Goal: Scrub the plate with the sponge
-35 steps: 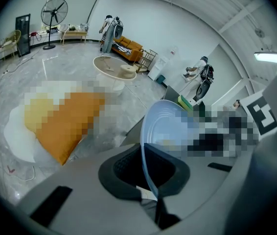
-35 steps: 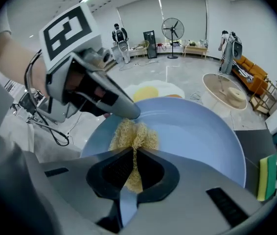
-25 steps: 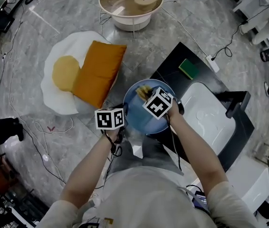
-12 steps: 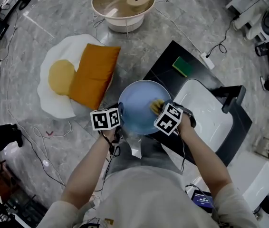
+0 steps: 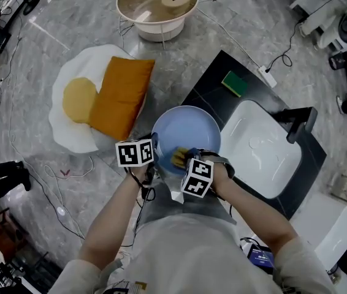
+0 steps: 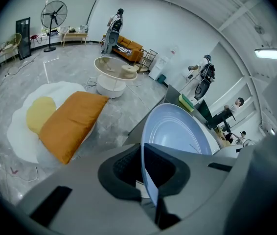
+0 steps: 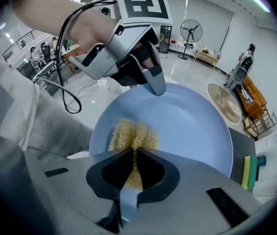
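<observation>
We find scrubbing in hand. The left gripper [image 6: 142,166] pinches the plate [image 6: 177,131] by its rim, just beside the sink [image 5: 265,164]. The right gripper [image 7: 134,168] pinches the sponge [image 7: 131,133] against the plate's near side. Next, we judge, a sweep toward the far rim.

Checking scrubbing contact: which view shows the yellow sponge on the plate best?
The right gripper view: the yellow sponge sits pinched between the right gripper's jaws, pressed on the blue plate. The head view shows only a sliver past that gripper. The left gripper view shows none of it.
</observation>
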`<state>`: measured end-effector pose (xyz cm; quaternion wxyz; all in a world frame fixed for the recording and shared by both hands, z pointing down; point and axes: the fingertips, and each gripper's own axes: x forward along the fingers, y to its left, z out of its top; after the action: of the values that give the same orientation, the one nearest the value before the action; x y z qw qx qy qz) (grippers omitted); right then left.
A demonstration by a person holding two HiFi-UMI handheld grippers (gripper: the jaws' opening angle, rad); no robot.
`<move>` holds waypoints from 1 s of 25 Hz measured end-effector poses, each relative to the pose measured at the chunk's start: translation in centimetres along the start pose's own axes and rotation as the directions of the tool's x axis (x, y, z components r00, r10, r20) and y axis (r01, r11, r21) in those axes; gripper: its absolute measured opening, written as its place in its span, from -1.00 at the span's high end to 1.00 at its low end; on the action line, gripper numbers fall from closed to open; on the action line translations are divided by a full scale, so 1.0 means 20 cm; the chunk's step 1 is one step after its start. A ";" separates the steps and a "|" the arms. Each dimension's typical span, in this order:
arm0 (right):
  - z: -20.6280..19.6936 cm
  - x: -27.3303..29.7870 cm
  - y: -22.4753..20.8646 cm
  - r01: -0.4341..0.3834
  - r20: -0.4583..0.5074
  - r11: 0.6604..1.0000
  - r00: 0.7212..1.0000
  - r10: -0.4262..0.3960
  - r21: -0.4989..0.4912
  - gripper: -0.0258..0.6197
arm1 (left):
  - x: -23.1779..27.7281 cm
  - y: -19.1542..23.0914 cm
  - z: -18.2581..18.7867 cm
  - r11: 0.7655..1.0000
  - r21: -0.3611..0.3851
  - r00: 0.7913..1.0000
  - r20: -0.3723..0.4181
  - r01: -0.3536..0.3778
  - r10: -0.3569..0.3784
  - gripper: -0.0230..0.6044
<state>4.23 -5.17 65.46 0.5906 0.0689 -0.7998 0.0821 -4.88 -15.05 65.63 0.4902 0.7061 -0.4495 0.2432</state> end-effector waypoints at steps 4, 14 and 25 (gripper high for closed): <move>0.10 0.03 -0.08 0.009 0.042 1.000 0.999 -0.010 0.024 0.78 | 0.01 -0.01 -0.01 1.000 0.012 1.000 -0.017 0.018 -0.018 0.84; 0.25 0.04 -0.51 0.166 0.085 0.984 0.982 -0.171 0.060 0.78 | 0.00 -0.03 -0.04 0.999 0.027 0.999 -0.022 0.041 -0.040 0.84; -0.16 -0.11 -0.66 0.267 -0.118 0.961 0.959 -0.258 0.072 0.78 | -0.01 -0.01 -0.03 0.999 -0.032 1.000 0.002 -0.002 0.002 0.84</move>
<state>10.65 -17.24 64.97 0.6349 0.1954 -0.7463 0.0412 -4.73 -14.30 65.56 0.5007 0.6980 -0.4545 0.2357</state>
